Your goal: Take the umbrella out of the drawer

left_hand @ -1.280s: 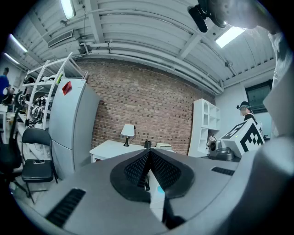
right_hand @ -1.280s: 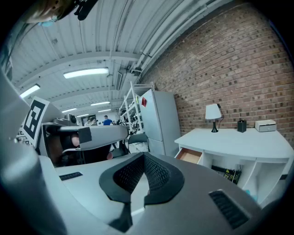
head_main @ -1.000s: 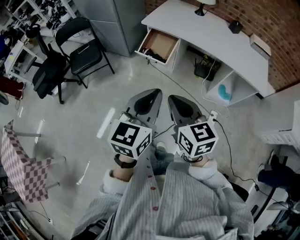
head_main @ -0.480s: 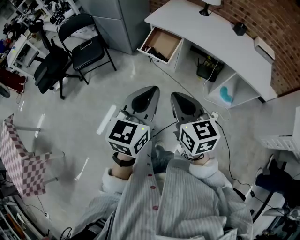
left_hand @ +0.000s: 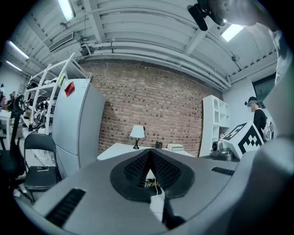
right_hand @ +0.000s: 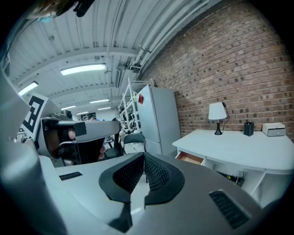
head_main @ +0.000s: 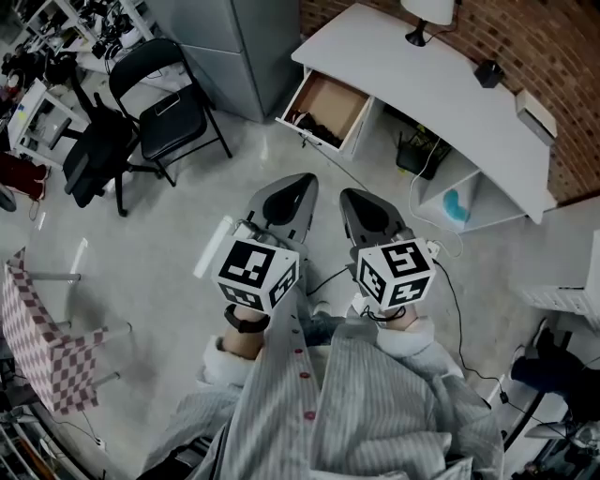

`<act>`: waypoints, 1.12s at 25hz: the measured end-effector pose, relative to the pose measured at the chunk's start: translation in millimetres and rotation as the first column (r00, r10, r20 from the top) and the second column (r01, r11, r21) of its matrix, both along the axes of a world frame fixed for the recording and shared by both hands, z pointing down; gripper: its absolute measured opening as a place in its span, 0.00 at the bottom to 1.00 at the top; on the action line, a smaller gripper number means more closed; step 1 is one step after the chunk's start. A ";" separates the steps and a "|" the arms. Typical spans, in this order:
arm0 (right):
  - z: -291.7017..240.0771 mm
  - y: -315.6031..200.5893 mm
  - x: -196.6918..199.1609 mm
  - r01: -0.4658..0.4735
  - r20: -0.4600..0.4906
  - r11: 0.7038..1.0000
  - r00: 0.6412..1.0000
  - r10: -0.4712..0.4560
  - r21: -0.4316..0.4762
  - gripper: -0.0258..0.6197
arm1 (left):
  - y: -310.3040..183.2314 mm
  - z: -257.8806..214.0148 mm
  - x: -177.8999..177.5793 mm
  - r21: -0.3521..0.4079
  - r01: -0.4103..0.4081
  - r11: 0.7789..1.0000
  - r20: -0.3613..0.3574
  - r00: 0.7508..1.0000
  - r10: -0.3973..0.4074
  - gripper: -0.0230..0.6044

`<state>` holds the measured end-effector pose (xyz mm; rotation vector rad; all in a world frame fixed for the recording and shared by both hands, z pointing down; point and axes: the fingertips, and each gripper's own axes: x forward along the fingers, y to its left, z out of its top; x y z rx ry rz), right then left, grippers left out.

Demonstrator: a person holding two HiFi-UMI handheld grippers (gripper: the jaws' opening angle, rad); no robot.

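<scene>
Approach step: we stand well short of the open light-wood drawer [head_main: 330,99], grey left gripper [head_main: 300,186] and grey right gripper [head_main: 352,199] both closed and empty. Next we must reach it and open the jaws.

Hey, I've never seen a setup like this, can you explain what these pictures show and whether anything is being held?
A person holds a hand-operated gripper in each hand: the left gripper and the right gripper. The patterned cubes on them are part of the tools. One picture comes from a camera on the person's head, looking down. The other two come from cameras riding on each gripper, looking along its jaws. Both grippers are closed with nothing between the jaws. Ahead stands a white desk against a brick wall, a lamp on top, its drawer pulled open. Inside lies something dark, too small to name.
</scene>
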<state>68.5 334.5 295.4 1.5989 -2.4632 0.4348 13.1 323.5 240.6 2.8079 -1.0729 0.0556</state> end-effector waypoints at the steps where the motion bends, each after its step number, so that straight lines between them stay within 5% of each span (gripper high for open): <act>1: 0.7 -12.8 1.1 -0.005 -0.001 1.000 1.000 0.005 -0.004 0.09 | -13.2 0.2 -0.4 -0.001 -0.004 1.000 0.005 1.000 0.004 0.05; 14: 9.0 -153.6 -9.1 -0.092 -0.018 0.995 0.996 0.092 -0.031 0.09 | -162.2 0.5 -24.2 -0.002 -0.065 0.998 0.013 0.998 0.065 0.05; 28: 30.0 -213.4 -2.7 -0.177 -0.039 0.981 0.984 0.174 -0.084 0.09 | -226.8 30.0 -30.6 -0.073 -0.115 0.991 0.003 0.993 0.115 0.05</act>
